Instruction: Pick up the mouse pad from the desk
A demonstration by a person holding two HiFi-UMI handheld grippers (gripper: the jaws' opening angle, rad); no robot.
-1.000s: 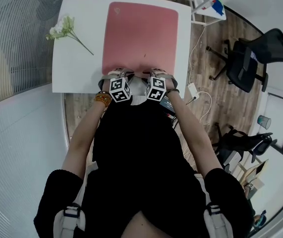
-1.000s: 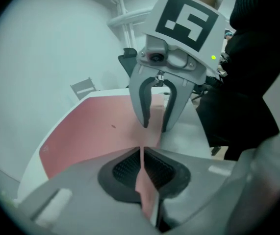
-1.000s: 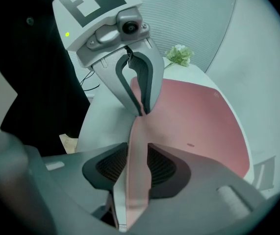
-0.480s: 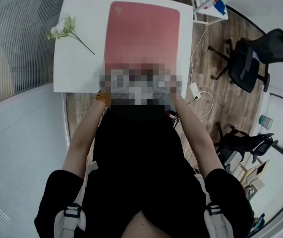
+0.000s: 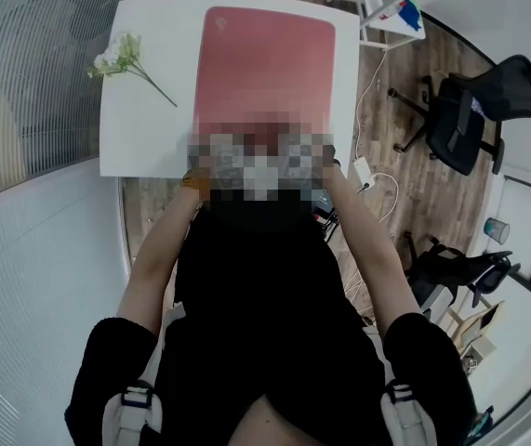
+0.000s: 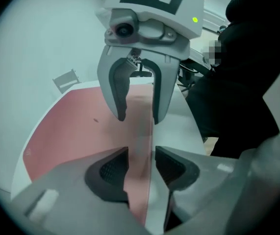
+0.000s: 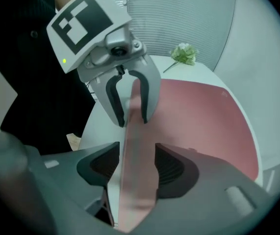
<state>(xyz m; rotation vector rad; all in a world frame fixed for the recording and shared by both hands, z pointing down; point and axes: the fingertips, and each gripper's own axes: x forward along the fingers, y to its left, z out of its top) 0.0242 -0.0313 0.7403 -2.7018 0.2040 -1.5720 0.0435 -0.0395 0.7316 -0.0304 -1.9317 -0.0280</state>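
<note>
Mouse pad [image 5: 270, 59] edge runs between both jaw pairs. Right hand-held gripper [image 7: 136, 155] has just been opening, now released; left hand-held gripper [image 6: 140, 153] also unclenched. No grasp yet, so re-clench likely before lifting.

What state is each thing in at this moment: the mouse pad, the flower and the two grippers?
mouse pad, lying on the desk, not yet picked up, near edge between both grippers' jaws.
left gripper, jaws apart astride the pad's near edge, not pressing on it.
right gripper, jaws have just been opening and now stand wide, pad's edge between them, not gripped.
flower sprig, lying on the desk's left side, apart from the pad.
</note>
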